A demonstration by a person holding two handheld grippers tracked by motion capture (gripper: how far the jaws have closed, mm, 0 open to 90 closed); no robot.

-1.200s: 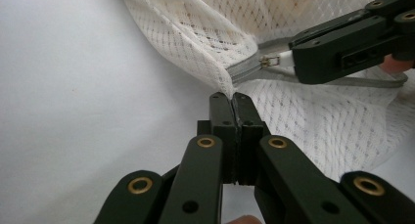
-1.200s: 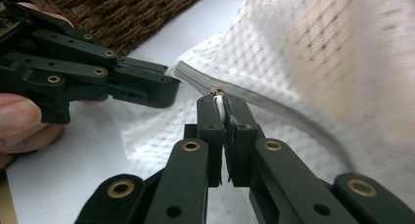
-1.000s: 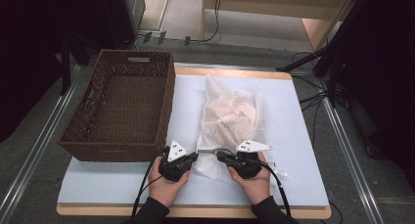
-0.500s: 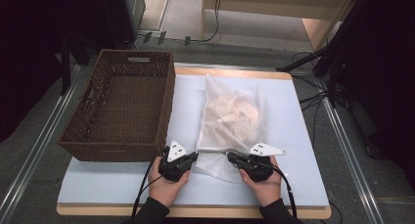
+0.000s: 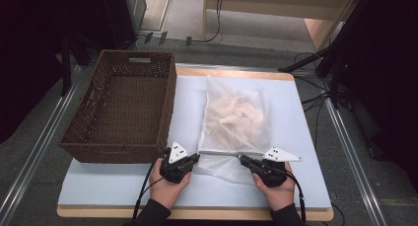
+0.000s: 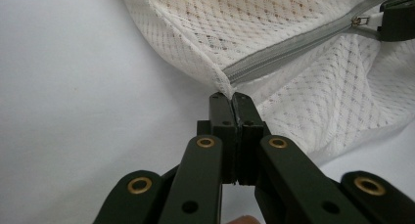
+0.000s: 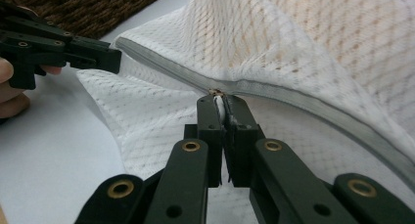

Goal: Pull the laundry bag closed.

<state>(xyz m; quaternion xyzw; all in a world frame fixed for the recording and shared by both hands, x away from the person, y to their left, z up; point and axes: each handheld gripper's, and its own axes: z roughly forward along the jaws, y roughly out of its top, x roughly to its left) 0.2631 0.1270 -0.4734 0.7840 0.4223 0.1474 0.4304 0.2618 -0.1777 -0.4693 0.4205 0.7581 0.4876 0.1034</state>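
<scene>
Unzipping under way: my left gripper (image 6: 230, 99) pinches the white mesh laundry bag's (image 5: 236, 120) corner, my right gripper (image 7: 221, 104) clamps its zipper pull (image 7: 219, 102); next, pull steadily rightward.

I see a white diamond-mesh bag (image 5: 236, 122) with a grey zipper (image 6: 288, 50), and a dark brown woven basket (image 5: 123, 112) at nine o'clock.

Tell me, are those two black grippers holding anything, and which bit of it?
Both hold the white mesh bag. The left gripper pinches its corner at the zipper's end; the right gripper clamps the zipper pull partway along the grey zipper.
</scene>
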